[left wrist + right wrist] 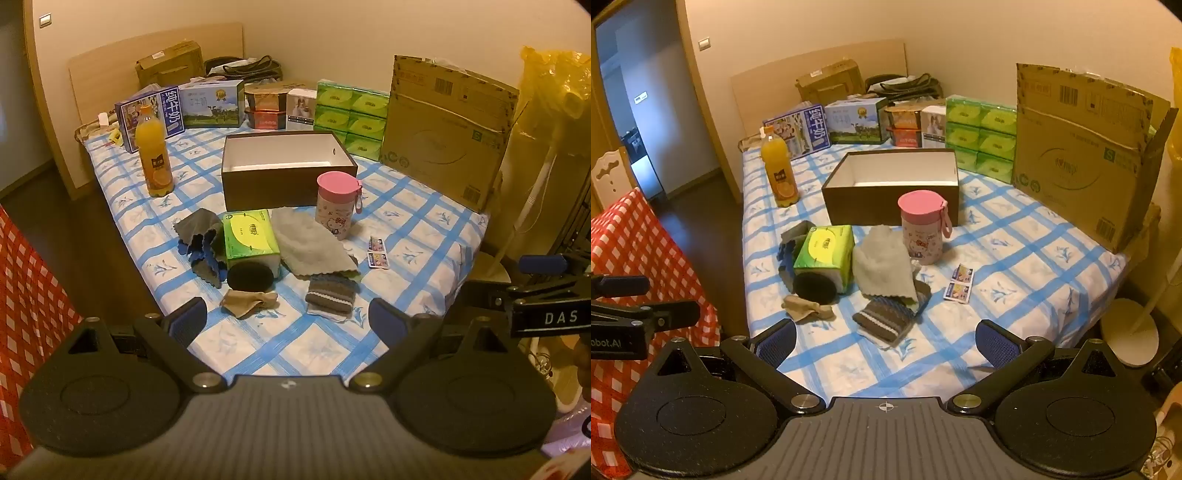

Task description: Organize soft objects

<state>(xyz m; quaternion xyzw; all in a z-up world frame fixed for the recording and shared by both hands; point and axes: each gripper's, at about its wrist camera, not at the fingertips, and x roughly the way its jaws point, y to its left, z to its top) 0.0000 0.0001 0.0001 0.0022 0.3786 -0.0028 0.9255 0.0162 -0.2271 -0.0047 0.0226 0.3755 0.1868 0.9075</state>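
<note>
Hovering at the near edge of the surface, the left hand-held gripper has its fingers spread wide apart and holds nothing. The right hand-held gripper is in the same state: fingers apart, nothing between them. Both sit short of the items, touching none.

Nearest on the blue checked cloth lie the soft items. A tan sock rests at the left, with a striped knit piece to its right. Just behind these are a black round pad, leaning against a green tissue pack, a dark grey cloth with a blue edge on the left of that pack, and a pale grey towel on its right, overlapping the knit piece. Two small packets lie to the right, apart from the cloths.

Behind the towel stands a pink-lidded cup, upright. Beyond it sits an open brown box, which appears to hold nothing. An orange juice bottle stands to the left of it.

Judged from this layout, no sorting has begun; the step in hand is the approach. The next move likely calls for lowering one gripper onto a near item, such as the sock or knit piece, pinching a raised fold, and carrying it to the box.
</note>
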